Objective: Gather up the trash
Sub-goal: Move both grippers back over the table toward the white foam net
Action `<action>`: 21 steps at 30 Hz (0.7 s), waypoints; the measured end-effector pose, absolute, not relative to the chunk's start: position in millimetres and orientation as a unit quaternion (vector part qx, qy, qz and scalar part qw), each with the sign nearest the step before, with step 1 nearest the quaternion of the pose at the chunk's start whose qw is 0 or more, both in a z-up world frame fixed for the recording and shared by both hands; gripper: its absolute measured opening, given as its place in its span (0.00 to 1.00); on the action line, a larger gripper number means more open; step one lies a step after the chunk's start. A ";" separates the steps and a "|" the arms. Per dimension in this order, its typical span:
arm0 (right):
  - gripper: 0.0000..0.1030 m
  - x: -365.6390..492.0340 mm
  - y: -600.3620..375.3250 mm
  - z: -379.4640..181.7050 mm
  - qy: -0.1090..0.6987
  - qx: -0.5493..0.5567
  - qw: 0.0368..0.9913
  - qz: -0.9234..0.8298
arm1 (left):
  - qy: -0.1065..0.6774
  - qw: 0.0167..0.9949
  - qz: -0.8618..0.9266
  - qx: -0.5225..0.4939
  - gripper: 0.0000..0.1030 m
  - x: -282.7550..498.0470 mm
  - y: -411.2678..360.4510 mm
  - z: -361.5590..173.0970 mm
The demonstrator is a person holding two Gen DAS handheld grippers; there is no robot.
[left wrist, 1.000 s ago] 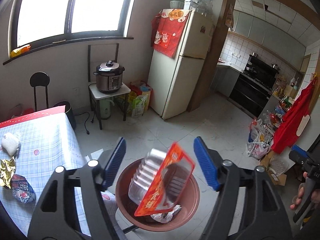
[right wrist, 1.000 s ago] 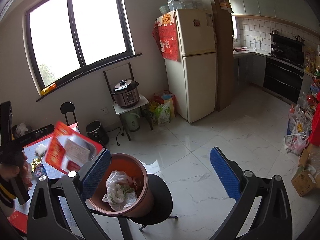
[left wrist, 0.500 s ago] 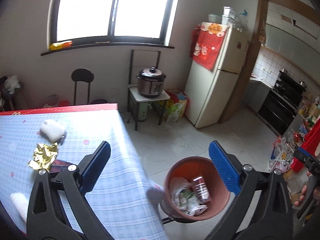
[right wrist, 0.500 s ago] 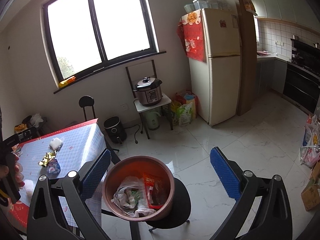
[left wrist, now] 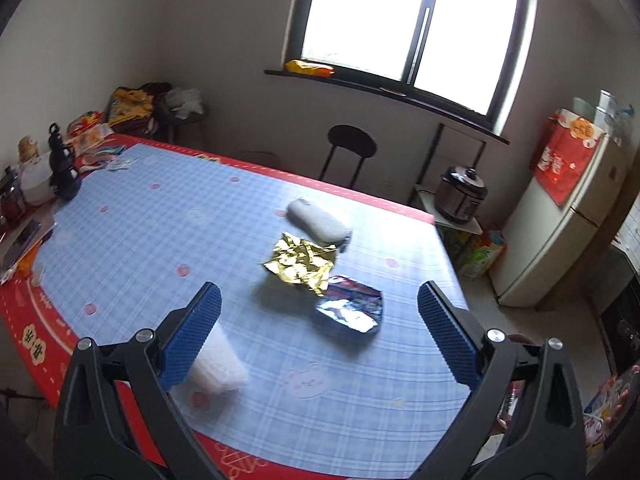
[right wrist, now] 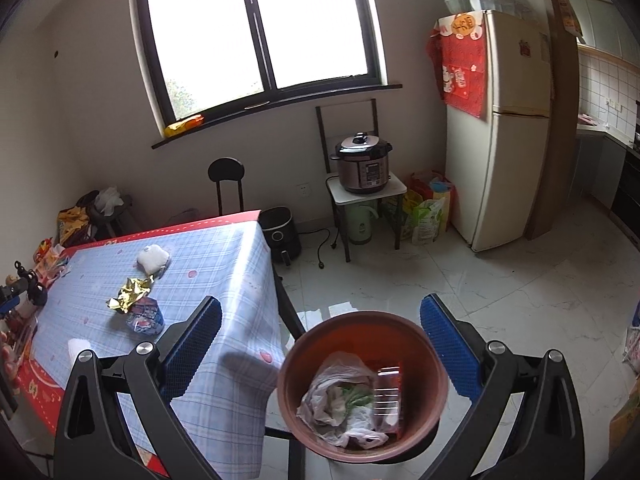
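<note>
— Standing by the table [left wrist: 160, 216], what did you see on the cloth, from its left edge across?

— At the far left corner stood a black bottle [left wrist: 63, 168] among jars and clutter. Near the front edge a clear plastic cup [left wrist: 218, 368] lay on its side, partly behind the left finger of the left gripper [left wrist: 320, 328]. Toward the right edge a white wad [left wrist: 318, 222] lay furthest back, a crumpled gold foil wrapper [left wrist: 300, 264] touched its near side, and a blue foil packet [left wrist: 350, 308] lay just in front of the foil, overlapping it slightly.

— And the tongs?

— The left gripper's jaws had just been spreading and stood wide apart above the cloth, nothing between them, pads off everything. The right gripper [right wrist: 320, 340] was also gaping wide, empty, hanging over the red-brown bin [right wrist: 288, 376].

— Where was that bin?

— Off the table's right front corner, on a black stool seat. Inside it were a crumpled white plastic bag [right wrist: 340, 400] on the left and a red-and-clear plastic tray package [right wrist: 388, 392] on the right, leaning on the wall. Further right, a pressure cooker [right wrist: 363, 168] sat on a small stand, then the fridge [right wrist: 516, 140].
</note>
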State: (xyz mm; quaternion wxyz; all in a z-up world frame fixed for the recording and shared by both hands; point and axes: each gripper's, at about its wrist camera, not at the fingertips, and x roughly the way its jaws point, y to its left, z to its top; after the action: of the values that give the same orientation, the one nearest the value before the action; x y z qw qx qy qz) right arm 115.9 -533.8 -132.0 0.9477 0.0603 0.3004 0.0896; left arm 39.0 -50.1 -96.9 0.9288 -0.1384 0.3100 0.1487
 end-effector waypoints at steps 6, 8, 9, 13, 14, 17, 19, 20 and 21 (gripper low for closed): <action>0.95 131.8 -450.2 -133.4 0.322 0.039 0.938 0.124 | 0.328 0.909 0.188 -0.174 0.94 9.3 25.8 -119.5; 0.95 136.3 -421.1 -134.1 0.331 0.033 0.934 0.134 | 0.340 0.902 0.194 -0.181 0.94 4.6 44.2 -130.0; 0.95 137.9 -407.4 -135.2 0.335 0.030 0.931 0.140 | 0.348 0.898 0.193 -0.187 0.94 2.8 54.2 -136.5; 0.95 142.1 -347.7 -138.5 0.350 0.009 0.923 0.158 | 0.377 0.882 0.184 -0.216 0.94 3.5 82.2 -171.2; 0.95 142.4 -332.9 -138.9 0.353 0.002 0.921 0.162 | 0.386 0.876 0.180 -0.227 0.94 4.2 88.8 -182.2; 0.95 142.8 -292.6 -140.7 0.362 -0.017 0.916 0.170 | 0.415 0.856 0.160 -0.265 0.94 11.6 102.6 -216.7; 0.95 142.0 -267.8 -142.8 0.367 -0.026 0.914 0.171 | 0.432 0.842 0.150 -0.285 0.94 18.0 110.1 -238.2; 0.95 141.8 -257.2 -144.0 0.369 -0.029 0.913 0.171 | 0.441 0.836 0.142 -0.294 0.94 22.4 113.5 -248.4; 0.95 141.6 -246.6 -145.5 0.371 -0.033 0.912 0.172 | 0.448 0.832 0.135 -0.299 0.94 26.8 115.9 -256.4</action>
State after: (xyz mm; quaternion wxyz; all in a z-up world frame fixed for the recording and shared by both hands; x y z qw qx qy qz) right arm 141.6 -246.6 -145.5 0.9120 -0.0330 0.3712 0.1716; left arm 26.8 115.9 -256.4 0.8317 -0.2990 0.4480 0.1350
